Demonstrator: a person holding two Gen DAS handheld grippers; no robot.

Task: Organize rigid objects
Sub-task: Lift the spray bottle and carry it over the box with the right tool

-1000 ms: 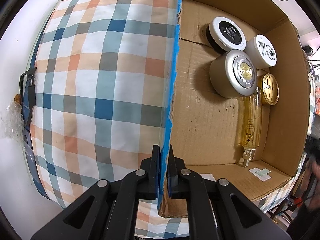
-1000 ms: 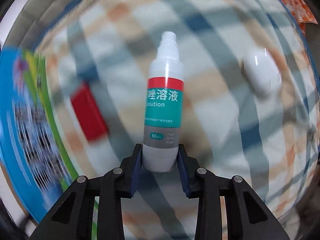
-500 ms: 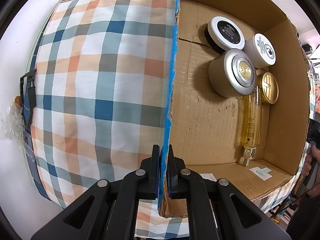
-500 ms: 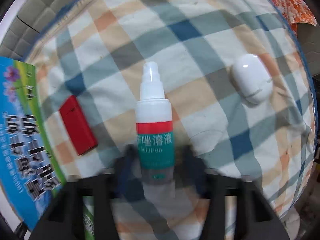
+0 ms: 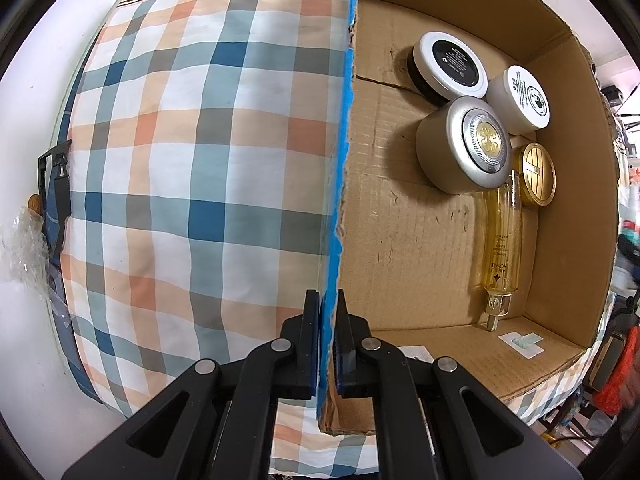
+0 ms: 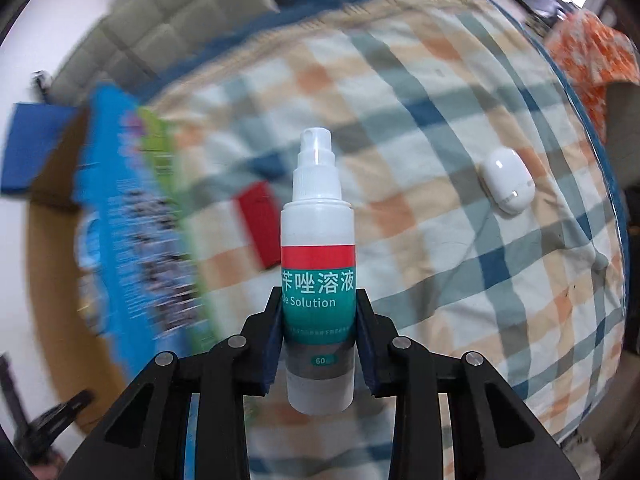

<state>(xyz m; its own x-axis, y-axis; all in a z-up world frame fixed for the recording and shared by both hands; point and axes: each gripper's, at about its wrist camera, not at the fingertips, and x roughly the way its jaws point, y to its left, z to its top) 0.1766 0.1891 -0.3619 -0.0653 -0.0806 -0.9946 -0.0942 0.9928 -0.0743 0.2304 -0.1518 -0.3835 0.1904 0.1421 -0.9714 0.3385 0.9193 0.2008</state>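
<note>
A bed spread with a checked cloth (image 6: pixel 460 240) of blue, orange and grey squares fills both views, with a brown cardboard box (image 5: pixel 404 240) resting on it. Our left gripper (image 5: pixel 328 320) is pinched tight on the box's blue-edged side wall, steadying it. Our right gripper (image 6: pixel 318 320) is clamped on the lower body of a white plastic spray bottle (image 6: pixel 318 248) with a red and teal label, carried clear above the cloth. To do this well we should keep the squeeze firm, hold the bottle in line with the fingers, and carry it over the wall into the free floor beside the silver-lidded round jar (image 5: pixel 464 144) and the long amber glass bottle (image 5: pixel 502 240), without knocking them. Compared with a second ago, the bottle sits higher off the cloth; the flat red block (image 6: pixel 260 228) and the white oval case (image 6: pixel 507 186) look further off, and the jaws loosened briefly, then closed again on the bottle
</note>
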